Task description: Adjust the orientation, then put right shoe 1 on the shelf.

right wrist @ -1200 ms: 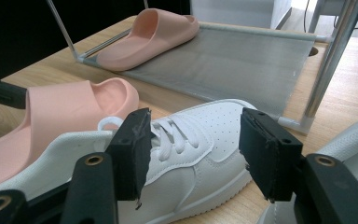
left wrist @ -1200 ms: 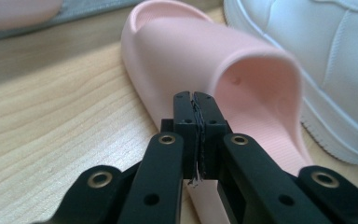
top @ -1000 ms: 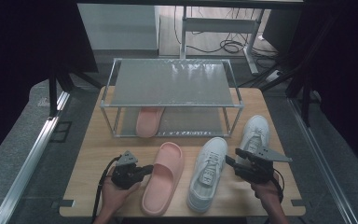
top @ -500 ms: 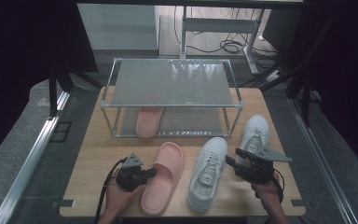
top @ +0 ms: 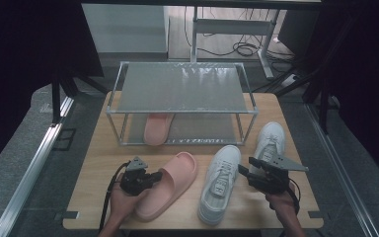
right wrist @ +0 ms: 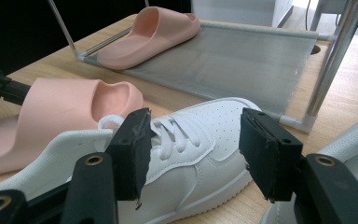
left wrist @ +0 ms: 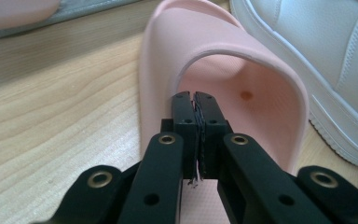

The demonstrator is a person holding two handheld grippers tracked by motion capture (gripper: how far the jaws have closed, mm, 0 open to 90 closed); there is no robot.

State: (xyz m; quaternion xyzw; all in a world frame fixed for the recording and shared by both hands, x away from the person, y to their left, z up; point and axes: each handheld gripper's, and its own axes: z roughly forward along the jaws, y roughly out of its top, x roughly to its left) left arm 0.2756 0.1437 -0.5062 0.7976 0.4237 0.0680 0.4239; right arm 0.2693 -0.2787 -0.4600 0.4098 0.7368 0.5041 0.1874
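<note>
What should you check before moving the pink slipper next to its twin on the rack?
1. Left hand-held gripper lined up with the near pink slipper: ok, its tips sit at the mouth of the strap.
2. Grip on that slipper: not ok, the jaws are shut on each other with nothing between them.
3. Room on the lower shelf beside the other pink slipper: ok, there is bare mesh to its right.
4. Right hand-held gripper out of the way: ok, it is open and pointing at the white sneaker.
5. Right gripper touching that sneaker: cannot tell.
6. Second white sneaker clear of the path: ok.
</note>
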